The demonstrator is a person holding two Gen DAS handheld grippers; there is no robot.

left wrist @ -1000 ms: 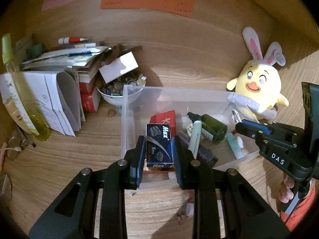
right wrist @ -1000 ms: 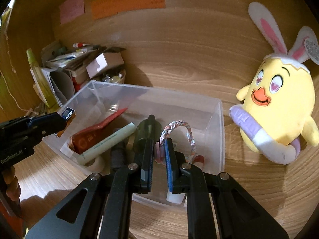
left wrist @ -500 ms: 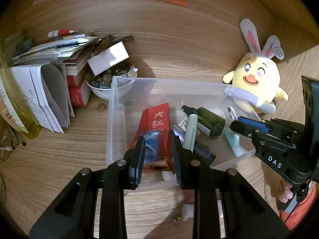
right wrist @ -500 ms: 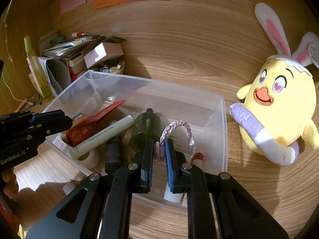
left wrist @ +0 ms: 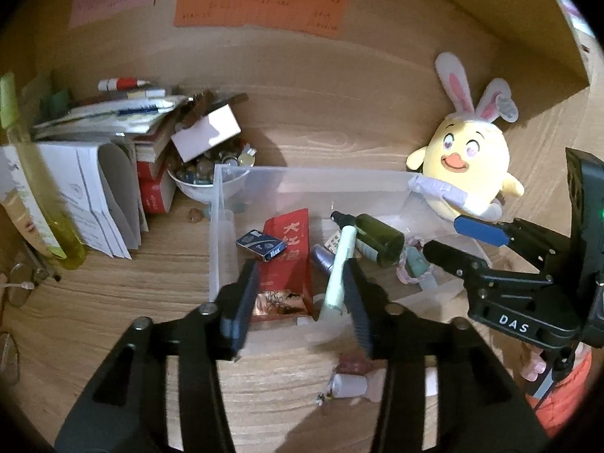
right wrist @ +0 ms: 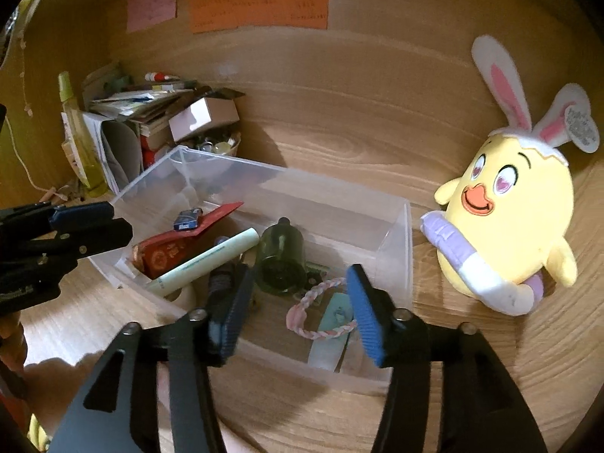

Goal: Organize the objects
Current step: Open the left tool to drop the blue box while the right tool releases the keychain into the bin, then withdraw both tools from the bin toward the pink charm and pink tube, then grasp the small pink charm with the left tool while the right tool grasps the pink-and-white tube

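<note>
both claws are spread and empty above the clear bin [right wrist: 396, 226]: left gripper [left wrist: 302, 294], right gripper [right wrist: 298, 305]. the blue box [left wrist: 260, 244] and braided bracelet [right wrist: 321, 313] lie inside it. next, likely fetch the small bottle [left wrist: 349, 385] lying in front of the bin.

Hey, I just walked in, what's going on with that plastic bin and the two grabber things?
A person is tidying small items into the clear plastic bin using two handheld grippers. Both the left gripper and the right gripper hover over the bin's near edge with jaws open and empty. Inside lie a small blue box on a red packet, a dark green bottle and a braided pink bracelet.
</note>
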